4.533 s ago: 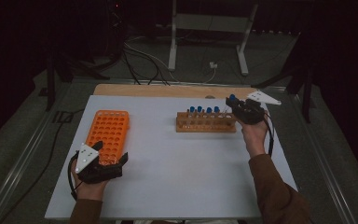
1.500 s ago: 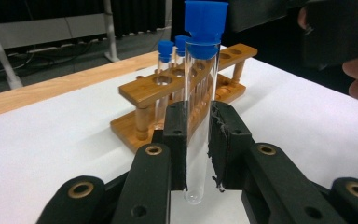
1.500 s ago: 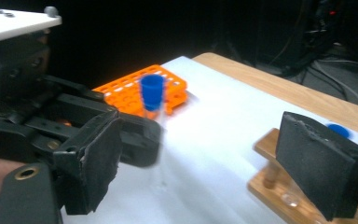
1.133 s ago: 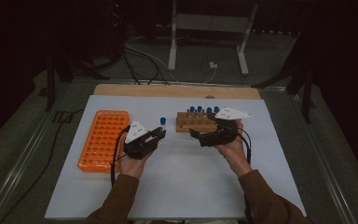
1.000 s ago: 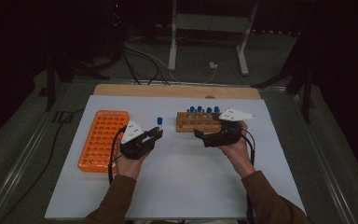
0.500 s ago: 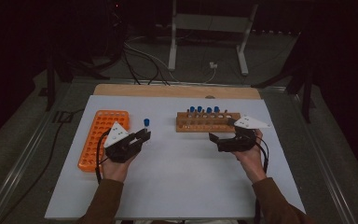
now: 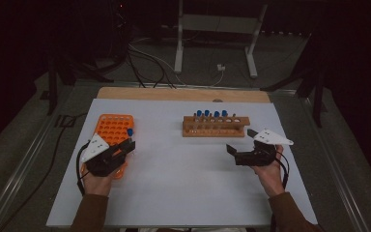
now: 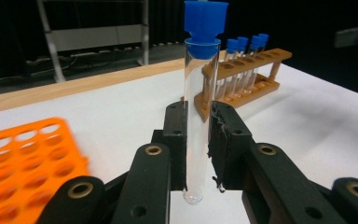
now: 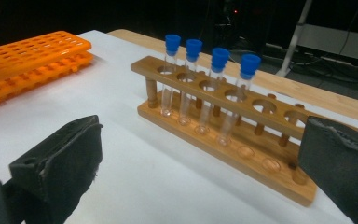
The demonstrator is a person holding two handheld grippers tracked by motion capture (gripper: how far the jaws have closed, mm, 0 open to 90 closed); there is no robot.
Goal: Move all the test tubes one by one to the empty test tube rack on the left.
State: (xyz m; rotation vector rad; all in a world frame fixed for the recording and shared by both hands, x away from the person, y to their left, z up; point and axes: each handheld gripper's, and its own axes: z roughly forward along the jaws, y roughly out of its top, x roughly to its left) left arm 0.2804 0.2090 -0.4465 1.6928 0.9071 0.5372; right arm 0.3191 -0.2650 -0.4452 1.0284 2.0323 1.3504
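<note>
My left gripper (image 7: 127, 144) is shut on a clear test tube with a blue cap (image 7: 130, 131), held upright at the near right corner of the orange rack (image 7: 111, 128). In the left gripper view the tube (image 8: 198, 116) stands between the two black pads, with the orange rack (image 8: 23, 158) low on the left. The wooden rack (image 7: 216, 126) at the table's middle back holds several blue-capped tubes (image 9: 200, 88) in its left holes. My right gripper (image 7: 240, 141) is open and empty, just right of and nearer than that rack; its pads (image 9: 70, 158) stand wide apart.
A white board (image 7: 183, 183) covers the table, with a bare wooden strip (image 7: 183, 93) along its far edge. Beyond it are a dark floor, cables and a metal stand (image 7: 217, 29). The wooden rack's (image 9: 242, 116) right holes hold nothing.
My left gripper has carried the tube left from the table's middle to the orange rack. My right gripper has drawn back right and nearer, away from the wooden rack.
</note>
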